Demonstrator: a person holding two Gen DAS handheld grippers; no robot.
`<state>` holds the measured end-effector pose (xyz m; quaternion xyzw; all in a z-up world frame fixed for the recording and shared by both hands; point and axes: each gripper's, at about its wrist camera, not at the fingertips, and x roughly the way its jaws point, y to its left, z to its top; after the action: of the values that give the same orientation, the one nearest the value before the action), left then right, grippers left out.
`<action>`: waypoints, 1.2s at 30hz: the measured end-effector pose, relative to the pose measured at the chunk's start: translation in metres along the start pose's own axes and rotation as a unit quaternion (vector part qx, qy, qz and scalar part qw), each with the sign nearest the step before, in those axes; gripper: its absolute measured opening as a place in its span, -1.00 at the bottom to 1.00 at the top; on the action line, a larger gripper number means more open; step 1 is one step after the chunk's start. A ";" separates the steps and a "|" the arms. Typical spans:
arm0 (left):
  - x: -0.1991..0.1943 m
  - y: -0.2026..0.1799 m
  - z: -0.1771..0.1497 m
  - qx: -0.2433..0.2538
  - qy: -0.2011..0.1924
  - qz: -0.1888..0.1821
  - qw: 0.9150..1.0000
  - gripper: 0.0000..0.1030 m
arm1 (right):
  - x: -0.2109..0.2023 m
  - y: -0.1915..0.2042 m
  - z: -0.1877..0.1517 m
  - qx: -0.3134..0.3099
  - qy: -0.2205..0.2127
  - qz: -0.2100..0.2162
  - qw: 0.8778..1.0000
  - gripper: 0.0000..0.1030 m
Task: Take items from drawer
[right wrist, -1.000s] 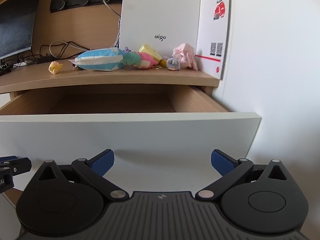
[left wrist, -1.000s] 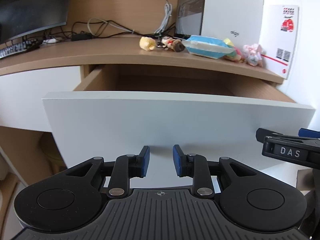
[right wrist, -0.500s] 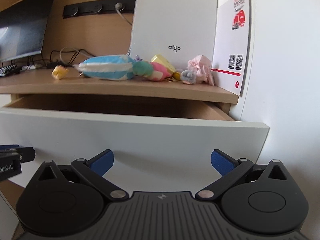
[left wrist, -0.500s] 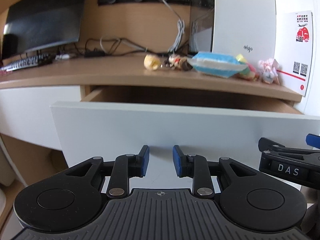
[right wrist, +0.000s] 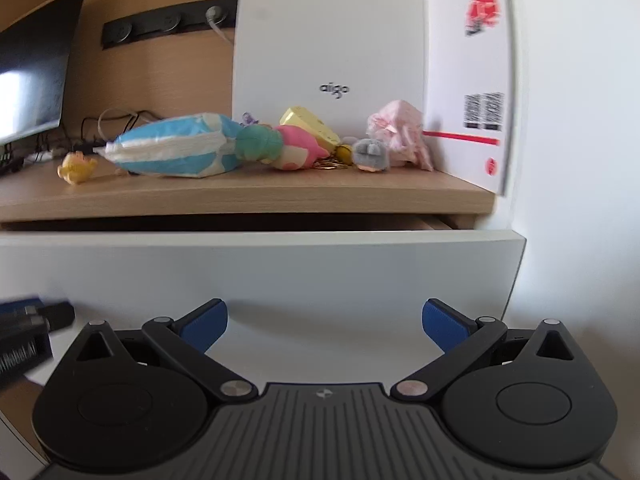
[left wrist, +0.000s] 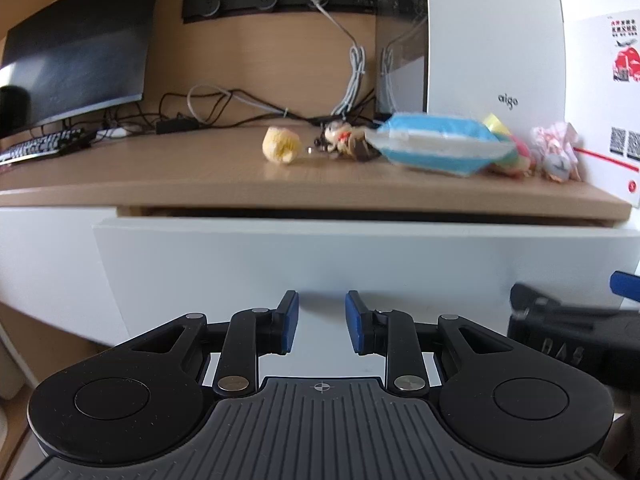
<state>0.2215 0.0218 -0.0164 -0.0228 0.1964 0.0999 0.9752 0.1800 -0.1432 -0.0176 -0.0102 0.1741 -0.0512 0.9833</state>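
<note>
White, smooth flat-fronted drawer [left wrist: 320,256] is being faced by left gripper [left wrist: 318,322], jaws narrowly apart, and right gripper [right wrist: 324,326], jaws wide, both empty.

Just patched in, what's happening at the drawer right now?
A person holds both grippers in front of the white drawer front, neither holding anything. The left gripper has its jaws narrowly apart and the right gripper is wide open. The drawer shows only a slim gap under the desk top. Toys and a blue and white pack lie on the desk. From this low angle the drawer's inside can't be seen.
</note>
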 end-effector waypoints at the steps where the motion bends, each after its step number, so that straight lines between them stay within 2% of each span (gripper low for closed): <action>1: 0.004 -0.001 0.003 0.002 0.000 0.000 1.000 -0.44 | 0.005 0.001 0.001 -0.004 -0.003 0.000 1.000 1.00; 9: 0.028 -0.006 0.011 0.019 -0.001 0.001 1.000 -0.42 | 0.034 -0.003 0.008 0.032 0.003 0.018 0.999 1.00; 11: 0.030 -0.007 0.009 0.023 0.004 -0.006 1.000 -0.27 | 0.036 -0.002 0.006 0.033 0.004 0.026 0.999 1.00; 12: 0.031 -0.007 0.009 0.025 0.011 -0.016 1.000 -0.06 | 0.035 0.000 0.006 0.032 0.004 0.024 0.999 1.00; 13: 0.033 -0.007 0.009 0.026 0.017 -0.025 0.999 0.04 | 0.035 0.002 0.006 0.029 0.006 0.021 0.999 1.00; 17: 0.020 0.002 0.012 0.015 0.020 -0.022 0.999 -0.05 | 0.024 0.006 0.014 0.020 0.008 0.019 1.000 1.00; 20: -0.007 0.015 0.010 0.003 0.018 -0.020 1.000 -0.08 | 0.004 0.004 0.014 0.022 0.029 0.015 0.999 1.00; 24: -0.055 0.030 -0.002 0.018 0.031 -0.021 0.999 -0.08 | -0.041 0.004 0.002 0.062 0.064 0.008 0.996 1.00; 28: -0.101 0.040 -0.014 0.034 0.053 -0.022 0.998 -0.08 | -0.097 0.011 -0.015 0.076 0.078 0.011 0.994 1.00; 31: -0.131 0.048 -0.021 0.025 0.064 -0.029 0.997 -0.08 | -0.131 0.016 -0.027 0.081 0.089 0.004 0.993 1.00; 36: -0.160 0.048 -0.029 0.014 0.076 -0.040 0.996 -0.08 | -0.171 0.017 -0.035 0.079 0.100 -0.008 0.992 1.00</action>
<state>0.0559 0.0368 0.0184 -0.0246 0.2702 0.0565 0.9608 0.0104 -0.1082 0.0072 0.0715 0.2668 -0.0737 0.9583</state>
